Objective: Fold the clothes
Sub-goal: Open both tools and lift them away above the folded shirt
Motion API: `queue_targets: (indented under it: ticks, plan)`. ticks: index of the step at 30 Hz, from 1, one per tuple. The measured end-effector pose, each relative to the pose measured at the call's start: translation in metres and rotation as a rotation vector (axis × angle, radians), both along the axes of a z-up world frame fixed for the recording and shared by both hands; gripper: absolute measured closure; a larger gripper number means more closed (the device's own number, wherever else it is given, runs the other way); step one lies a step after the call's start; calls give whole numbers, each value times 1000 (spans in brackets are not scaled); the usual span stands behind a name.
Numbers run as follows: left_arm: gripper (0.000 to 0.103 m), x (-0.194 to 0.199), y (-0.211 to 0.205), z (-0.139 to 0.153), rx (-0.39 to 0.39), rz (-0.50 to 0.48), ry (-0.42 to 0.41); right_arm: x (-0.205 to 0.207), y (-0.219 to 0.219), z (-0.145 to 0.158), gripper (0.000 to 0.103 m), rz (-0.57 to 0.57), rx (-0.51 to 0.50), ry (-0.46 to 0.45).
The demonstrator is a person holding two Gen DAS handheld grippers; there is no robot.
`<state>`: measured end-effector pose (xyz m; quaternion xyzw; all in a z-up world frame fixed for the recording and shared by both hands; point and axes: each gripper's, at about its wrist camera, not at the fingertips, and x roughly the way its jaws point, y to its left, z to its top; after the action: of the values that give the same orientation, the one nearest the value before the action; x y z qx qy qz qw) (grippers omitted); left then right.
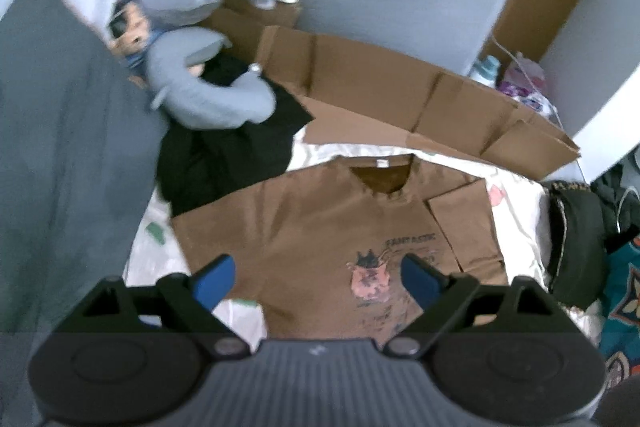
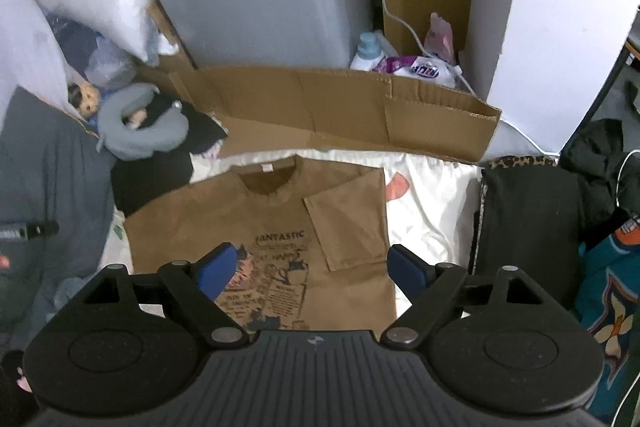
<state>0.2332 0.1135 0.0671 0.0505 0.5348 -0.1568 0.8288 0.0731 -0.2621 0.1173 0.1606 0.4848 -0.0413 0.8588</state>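
Observation:
A brown T-shirt [image 1: 312,227] with a printed front lies flat on a white sheet, collar at the far end. Its right sleeve [image 1: 464,227] is folded inward over the body. The left gripper [image 1: 318,277] hovers above the shirt's lower half, blue pads wide apart, nothing between them. In the right wrist view the same brown T-shirt [image 2: 224,223] shows its folded sleeve [image 2: 352,227] and comic print. High over the shirt's lower right part, the right gripper [image 2: 310,269] stands open and empty.
A flattened cardboard box [image 2: 340,107] lies beyond the collar. A black garment and grey neck pillow [image 2: 144,131] sit at the far left. A folded black garment [image 2: 528,227] and a teal patterned cloth [image 2: 612,299] lie to the right. Detergent bottles [image 2: 400,63] stand by the wall.

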Motion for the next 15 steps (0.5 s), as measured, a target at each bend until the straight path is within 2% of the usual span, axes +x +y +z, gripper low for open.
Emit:
queue_targets:
  ticks: [5,15]
  plan:
    - [9,-19,27,7,-2,34,-28,-5,13,8,16,10,3,-11]
    - [9,-52,56,7,-22,63,-47,-18,62,-14,16,25,45,18]
